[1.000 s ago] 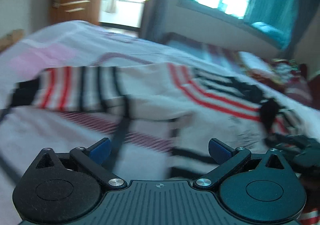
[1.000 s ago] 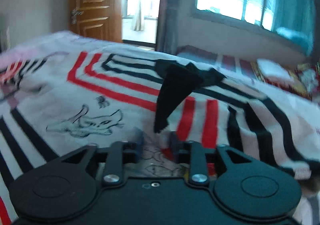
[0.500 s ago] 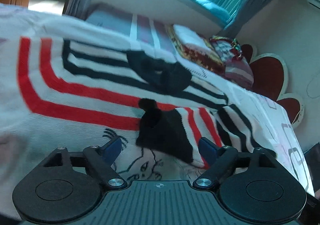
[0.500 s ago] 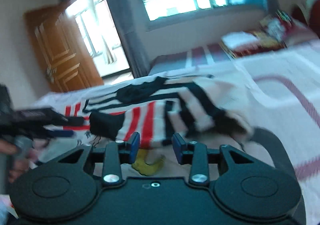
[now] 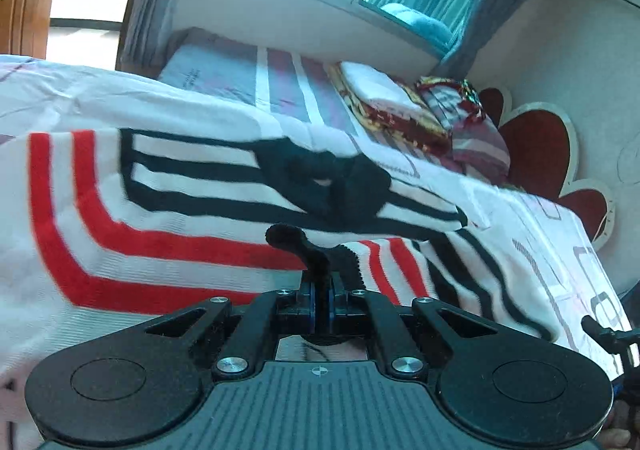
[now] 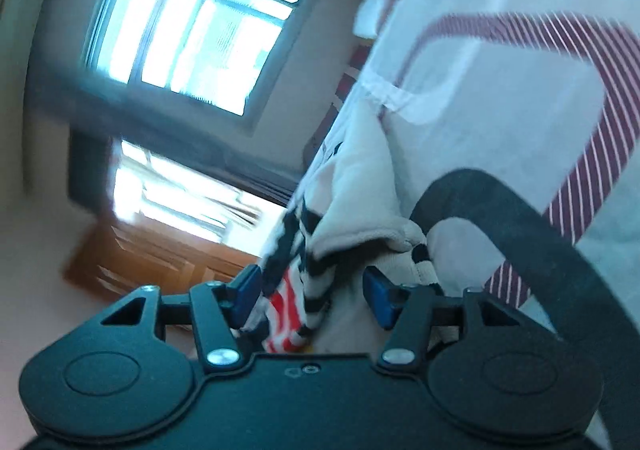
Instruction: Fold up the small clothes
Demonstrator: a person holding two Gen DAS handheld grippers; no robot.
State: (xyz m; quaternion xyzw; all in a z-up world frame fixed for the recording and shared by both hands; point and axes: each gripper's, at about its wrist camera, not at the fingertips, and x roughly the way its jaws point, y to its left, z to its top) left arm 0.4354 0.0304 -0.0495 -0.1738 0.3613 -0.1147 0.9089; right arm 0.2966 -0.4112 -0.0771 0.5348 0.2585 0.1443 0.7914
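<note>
One striped sweater (image 5: 168, 210) on bed (image 5: 560, 250). Left gripper (image 5: 322, 304) jaws just clamped black cuff at 6 o'clock; right gripper (image 6: 310, 290) jaws just widened, fabric loose between. Bare bedsheet toward 3 o'clock.

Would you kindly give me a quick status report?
Left gripper shut on the sweater's black cuff. Right gripper just opening, sweater fabric between its jaws. Nothing in the way.
</note>
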